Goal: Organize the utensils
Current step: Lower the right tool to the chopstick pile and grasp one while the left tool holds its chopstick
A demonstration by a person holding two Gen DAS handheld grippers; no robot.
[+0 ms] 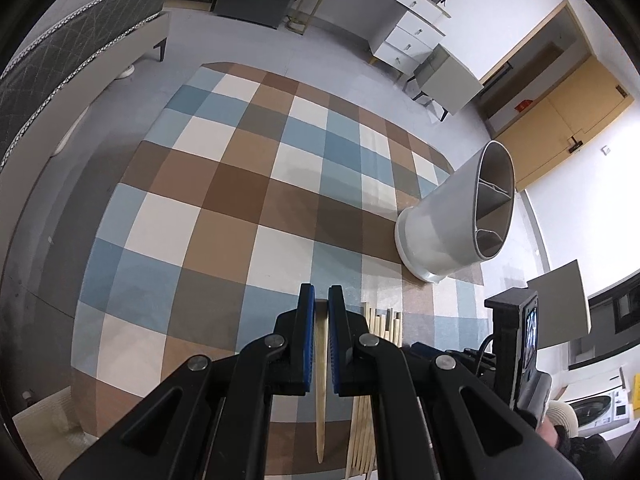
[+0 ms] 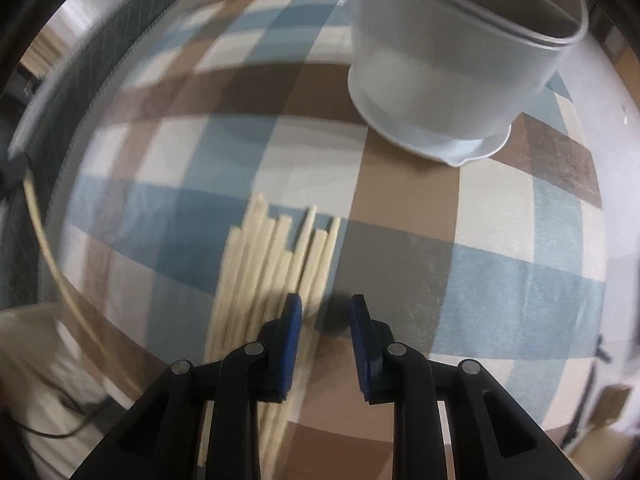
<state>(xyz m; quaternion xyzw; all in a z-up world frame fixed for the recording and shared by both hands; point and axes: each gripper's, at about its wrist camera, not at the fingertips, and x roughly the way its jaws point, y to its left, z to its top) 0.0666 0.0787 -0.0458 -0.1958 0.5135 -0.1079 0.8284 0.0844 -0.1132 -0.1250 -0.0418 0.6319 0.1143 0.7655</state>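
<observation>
Left wrist view:
Held chopstick: one pale wooden stick, long axis running straight along the fingers, blunt end forward between the pad tips, pointed end back toward the camera.
Left gripper: jaws drawn in to a narrow slot, the blue pads clamped on that single chopstick and carrying it above the cloth.
Chopstick pile: loose pale sticks lying flat on the checked tablecloth just right of the gripper, roughly parallel to the held one, partly hidden behind the right finger.
Holder: white round utensil holder standing on the cloth, well forward and to the right, its mouth split by inner dividers.
Surroundings: the other handheld rig sits at the right edge; a quilted bed and white drawers lie beyond the table.

Right wrist view (blurred):
Chopstick pile: sticks side by side, long axes running away from the camera and leaning slightly right, ends uneven, left of centre.
Right gripper: jaws part open, a moderate gap; nothing shows between the pads. The left pad overlaps the pile's right edge; contact cannot be told.
Holder: upright ahead and to the right, apart from the pile, bare cloth between.
Left edge: one thin pale stick curves past.
</observation>
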